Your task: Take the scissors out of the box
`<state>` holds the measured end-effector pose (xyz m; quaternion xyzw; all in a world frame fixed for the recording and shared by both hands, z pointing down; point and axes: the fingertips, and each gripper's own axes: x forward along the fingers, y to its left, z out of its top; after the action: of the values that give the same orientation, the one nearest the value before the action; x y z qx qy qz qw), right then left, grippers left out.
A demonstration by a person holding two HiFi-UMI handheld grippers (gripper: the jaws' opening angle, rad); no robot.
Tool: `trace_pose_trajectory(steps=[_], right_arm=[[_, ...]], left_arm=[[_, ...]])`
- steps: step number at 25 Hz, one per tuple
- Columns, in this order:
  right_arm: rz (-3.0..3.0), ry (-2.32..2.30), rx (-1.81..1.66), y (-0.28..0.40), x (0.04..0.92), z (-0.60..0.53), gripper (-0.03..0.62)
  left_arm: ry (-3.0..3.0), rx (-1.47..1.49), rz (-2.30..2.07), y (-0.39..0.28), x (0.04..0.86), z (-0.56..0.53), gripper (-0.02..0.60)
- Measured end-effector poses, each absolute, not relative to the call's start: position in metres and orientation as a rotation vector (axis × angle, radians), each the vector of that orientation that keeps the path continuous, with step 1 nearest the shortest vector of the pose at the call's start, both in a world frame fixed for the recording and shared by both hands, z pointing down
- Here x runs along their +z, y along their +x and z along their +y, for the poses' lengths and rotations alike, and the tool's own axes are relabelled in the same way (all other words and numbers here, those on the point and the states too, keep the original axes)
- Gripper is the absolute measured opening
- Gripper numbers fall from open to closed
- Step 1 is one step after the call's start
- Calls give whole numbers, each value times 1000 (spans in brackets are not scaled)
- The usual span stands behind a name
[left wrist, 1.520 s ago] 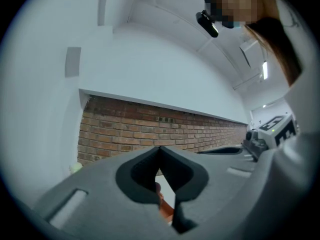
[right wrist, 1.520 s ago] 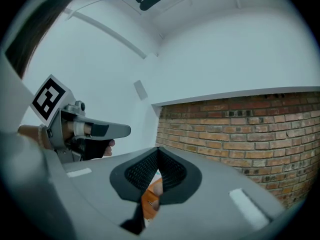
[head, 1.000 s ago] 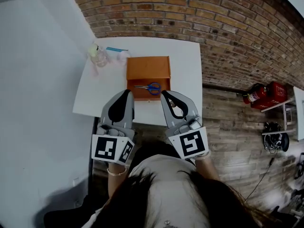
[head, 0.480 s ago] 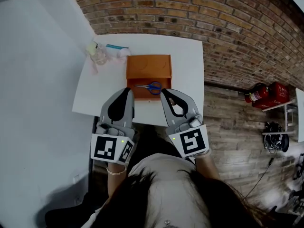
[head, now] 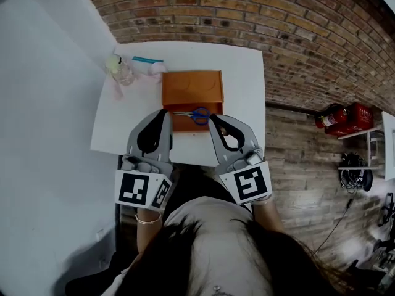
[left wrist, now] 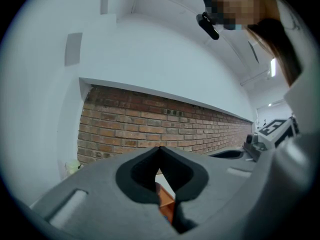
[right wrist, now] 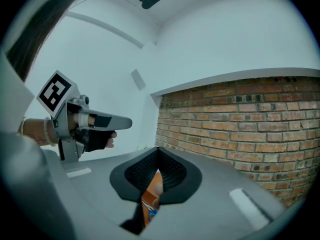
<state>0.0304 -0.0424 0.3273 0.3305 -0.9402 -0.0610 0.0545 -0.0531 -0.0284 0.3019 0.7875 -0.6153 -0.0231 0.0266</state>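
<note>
Orange was the open box (head: 192, 86) standing on the white table (head: 244, 85). Beside its left front corner, the left gripper (head: 163, 112) had its jaws clenched tip to tip, with nothing between them. The blue-handled scissors (head: 194, 113) lay flat in the near part of the box, between the two gripper tips and touching neither. Beside the right front corner, the right gripper (head: 212, 119) was likewise clenched and empty.
</note>
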Motion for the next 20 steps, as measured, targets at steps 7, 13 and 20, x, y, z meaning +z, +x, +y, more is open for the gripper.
trace_pose_trajectory(steps=[7,13,20], right_arm=[[-2838,1047,-185,15,326,-64,3],[-2814,1092,-185,2,323,-82,14],[-2764,1153,-170,-6,322,-95,17]], left_arm=[[2456,-89,-1865,-72,300,-52,0],[2503,-101,-1809,-84,297,-75,0],[2551,-114,-1718,-92,294,-94,0]])
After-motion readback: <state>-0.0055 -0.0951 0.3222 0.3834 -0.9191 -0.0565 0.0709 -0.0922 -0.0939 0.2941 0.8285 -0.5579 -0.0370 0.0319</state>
